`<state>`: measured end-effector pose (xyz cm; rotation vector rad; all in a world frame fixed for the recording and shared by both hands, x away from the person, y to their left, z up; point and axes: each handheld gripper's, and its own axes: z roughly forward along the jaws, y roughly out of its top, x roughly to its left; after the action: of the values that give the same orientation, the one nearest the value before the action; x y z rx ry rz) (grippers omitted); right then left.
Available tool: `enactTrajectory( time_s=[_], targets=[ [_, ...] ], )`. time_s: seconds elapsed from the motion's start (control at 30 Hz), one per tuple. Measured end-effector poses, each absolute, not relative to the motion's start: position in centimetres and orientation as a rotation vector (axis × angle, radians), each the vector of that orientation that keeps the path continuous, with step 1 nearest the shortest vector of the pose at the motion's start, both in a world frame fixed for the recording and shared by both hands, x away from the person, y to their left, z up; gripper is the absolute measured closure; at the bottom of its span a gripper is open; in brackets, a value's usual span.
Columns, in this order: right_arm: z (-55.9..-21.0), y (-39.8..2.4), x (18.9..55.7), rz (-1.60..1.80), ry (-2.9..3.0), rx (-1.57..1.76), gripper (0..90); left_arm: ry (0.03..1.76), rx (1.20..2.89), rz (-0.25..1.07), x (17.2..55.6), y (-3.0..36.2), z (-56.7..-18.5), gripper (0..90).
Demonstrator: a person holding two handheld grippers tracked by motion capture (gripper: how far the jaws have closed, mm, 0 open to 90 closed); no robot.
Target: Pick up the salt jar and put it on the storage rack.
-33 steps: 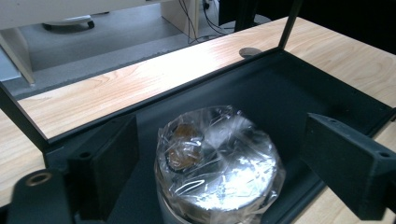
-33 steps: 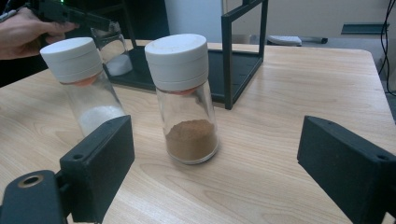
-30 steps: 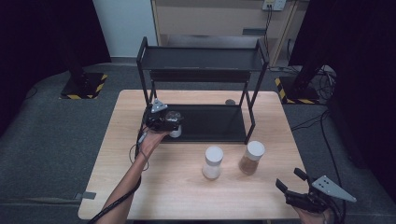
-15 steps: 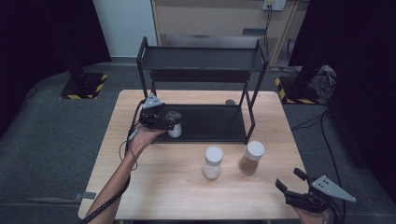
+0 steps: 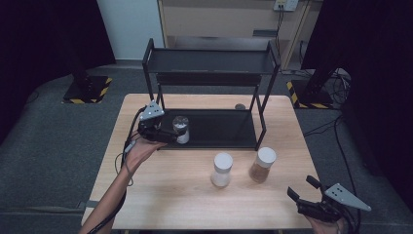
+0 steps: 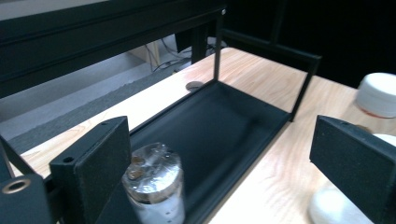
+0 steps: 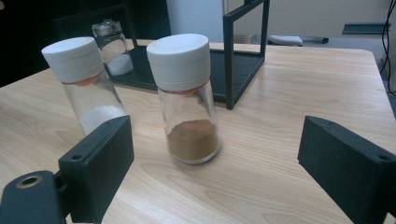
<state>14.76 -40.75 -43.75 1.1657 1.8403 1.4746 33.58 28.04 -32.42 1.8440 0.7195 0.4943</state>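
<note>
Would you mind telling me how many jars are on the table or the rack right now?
3. One clear-topped jar stands on the rack's bottom shelf, left end. A white-capped jar of white powder and a white-capped jar of brown powder stand side by side on the table in front.

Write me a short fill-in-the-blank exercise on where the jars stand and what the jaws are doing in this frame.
1. The clear-capped shaker stands on the rack's ____ shelf.
2. The jar with brown powder stands on the table and wears a ____ cap.
3. The left gripper, whose jaws have just been opening, has jaws that are ____, and their pads do not press the shaker.
4. The right gripper holds ____ between its open jaws.

Missing words: lower; white; open; nothing
</note>
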Motion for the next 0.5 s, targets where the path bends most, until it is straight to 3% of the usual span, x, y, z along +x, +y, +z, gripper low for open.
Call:
enactTrajectory(
  time_s=[0.5],
  targets=[
    [-43.7,-40.6,14.9,1.467,1.851,1.163,10.9,0.633,1.758,0.514,27.3,30.6,-33.9,3.9]
  ],
)
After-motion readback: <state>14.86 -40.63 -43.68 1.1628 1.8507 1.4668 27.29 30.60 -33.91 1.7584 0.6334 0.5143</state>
